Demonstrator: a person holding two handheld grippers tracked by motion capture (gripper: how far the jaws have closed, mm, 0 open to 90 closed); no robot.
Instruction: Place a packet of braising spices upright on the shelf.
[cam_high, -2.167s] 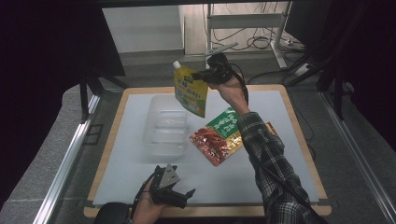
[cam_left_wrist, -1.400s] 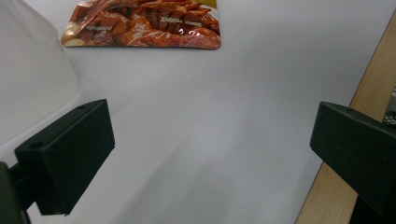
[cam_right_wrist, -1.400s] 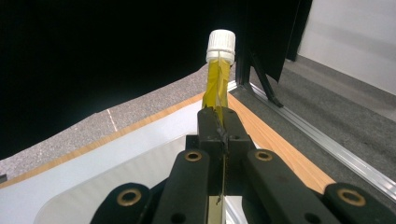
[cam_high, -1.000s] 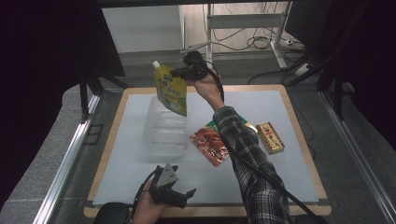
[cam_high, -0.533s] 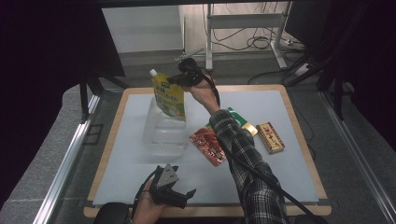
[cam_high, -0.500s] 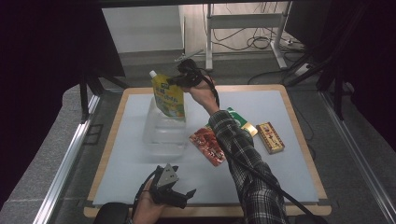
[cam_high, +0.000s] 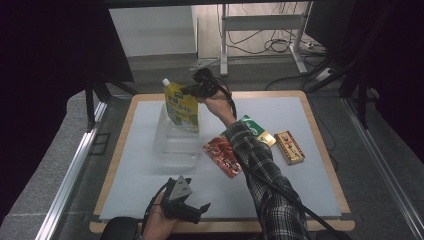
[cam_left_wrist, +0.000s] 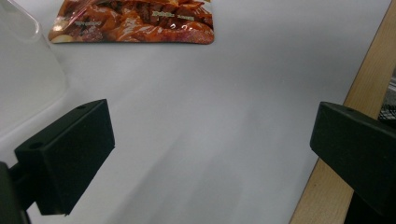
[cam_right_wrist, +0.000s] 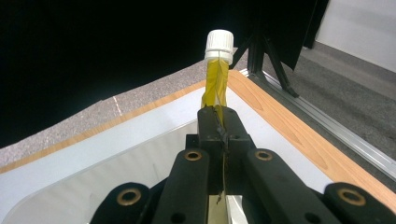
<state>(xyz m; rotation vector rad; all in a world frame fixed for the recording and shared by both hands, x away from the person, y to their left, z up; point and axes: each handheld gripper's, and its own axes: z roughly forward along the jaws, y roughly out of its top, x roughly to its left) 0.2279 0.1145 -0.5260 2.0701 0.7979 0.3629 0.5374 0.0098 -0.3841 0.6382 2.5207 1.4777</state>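
1. Right claw (cam_high: 192, 91): clenched on the top edge of the yellow spout pouch (cam_high: 182, 105). In the right gripper view the two jaws press together on the pouch's thin upper seam (cam_right_wrist: 215, 112), and the white cap (cam_right_wrist: 219, 45) stands just beyond the jaw tips.
2. Yellow spout pouch: hangs upright from the right claw, its lower part inside the clear plastic container (cam_high: 176, 142) at the far left-centre of the worktop (cam_high: 140, 190). Whether the pouch bottom touches the container floor cannot be told.
3. Clear plastic container: stands on the white mat, well apart from the left claw (cam_high: 192, 210).
4. Left claw: released, jaws wide apart with nothing between them. It rests low at the near edge of the worktop, held in the person's left hand. In the left gripper view the container wall (cam_left_wrist: 23, 74) lies at the left.
5. Other items: a red snack pouch (cam_high: 222, 156) lies flat just right of the container, under the right forearm. A green packet (cam_high: 257, 131) and a brown box (cam_high: 289, 147) lie further right, near each other.
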